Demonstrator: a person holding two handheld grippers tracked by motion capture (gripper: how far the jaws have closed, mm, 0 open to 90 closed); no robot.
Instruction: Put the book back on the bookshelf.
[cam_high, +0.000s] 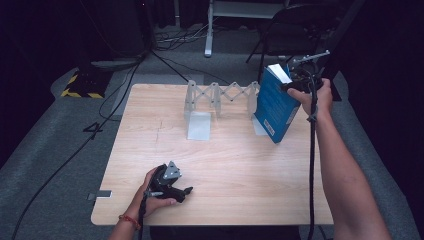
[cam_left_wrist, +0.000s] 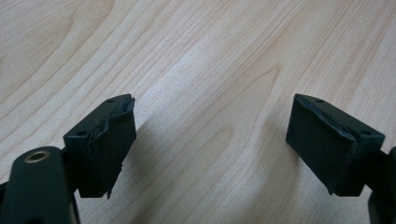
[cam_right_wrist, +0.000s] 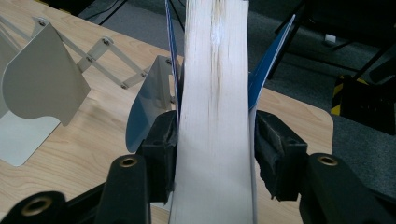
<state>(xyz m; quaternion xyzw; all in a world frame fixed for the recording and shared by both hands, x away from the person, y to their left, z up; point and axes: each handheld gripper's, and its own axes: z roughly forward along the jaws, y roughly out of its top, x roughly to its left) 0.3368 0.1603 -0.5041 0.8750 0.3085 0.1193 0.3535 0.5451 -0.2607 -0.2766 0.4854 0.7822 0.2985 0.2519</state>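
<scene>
From the high view we hold the blue book (cam_high: 276, 104) in our right gripper (cam_high: 295, 84), gripped near its top edge so it hangs tilted, its lower corner down by the surface (cam_high: 225, 170) at the right end of the expanding book rack (cam_high: 220, 97); we judge the tilt is there to steer the book in beside the rack's last divider. Our left gripper (cam_high: 187, 190) rests low on the near part of the surface, well apart from the rack, kept out of the way since the book needs one hand alone. In the left gripper view its fingers (cam_left_wrist: 109, 144) stand wide with nothing but bare wood (cam_left_wrist: 210, 70) between them. In the right gripper view the fingers (cam_right_wrist: 161, 149) sit on either side of the book's pale page block (cam_right_wrist: 215, 116); the left one lies against it, while the right one seems just off the pages, and the blue covers (cam_right_wrist: 271, 65) splay outward above, so the hold looks slack. Beyond, the rack's grey divider (cam_right_wrist: 44, 77) and the metal plate (cam_right_wrist: 149, 102) just beside the book show where it is meant to stand.
</scene>
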